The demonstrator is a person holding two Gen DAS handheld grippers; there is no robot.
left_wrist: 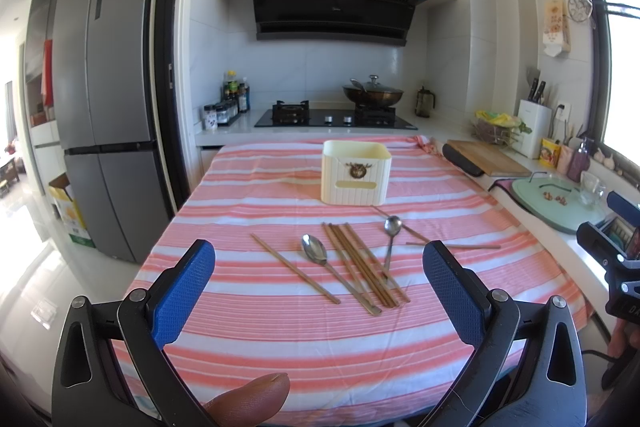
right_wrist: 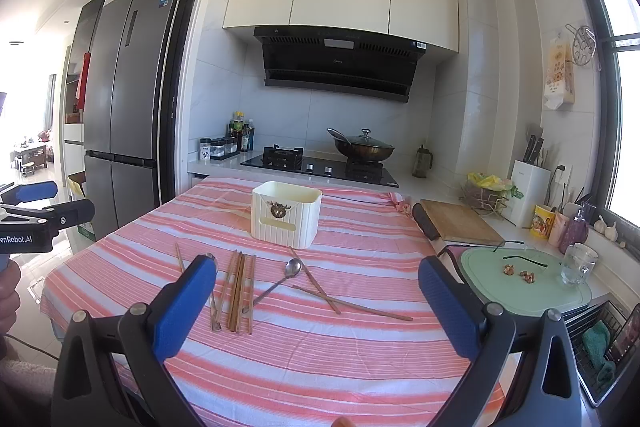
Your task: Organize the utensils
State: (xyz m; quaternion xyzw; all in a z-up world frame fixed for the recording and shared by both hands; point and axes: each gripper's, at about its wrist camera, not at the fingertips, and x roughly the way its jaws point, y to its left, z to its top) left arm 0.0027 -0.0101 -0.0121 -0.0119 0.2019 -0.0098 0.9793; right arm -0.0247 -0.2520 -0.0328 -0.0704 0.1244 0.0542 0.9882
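Note:
A cream utensil holder (left_wrist: 355,172) (right_wrist: 286,214) stands at the far middle of the pink-striped tablecloth (left_wrist: 280,339) (right_wrist: 320,347). In front of it lie a bundle of wooden chopsticks (left_wrist: 364,263) (right_wrist: 239,291), a single chopstick (left_wrist: 294,267) at the left, two crossed chopsticks (right_wrist: 320,287) at the right, a large spoon (left_wrist: 316,251) and a small spoon (left_wrist: 392,231) (right_wrist: 286,275). My left gripper (left_wrist: 320,267) is open and empty above the table's near side. My right gripper (right_wrist: 318,283) is open and empty too.
A gas stove with a lidded wok (left_wrist: 373,95) (right_wrist: 362,147) stands behind the table. The counter at the right holds a wooden board (right_wrist: 460,223), a green cutting board (right_wrist: 524,287), a glass (right_wrist: 578,265) and a knife block (right_wrist: 528,191). A fridge (left_wrist: 104,99) stands left.

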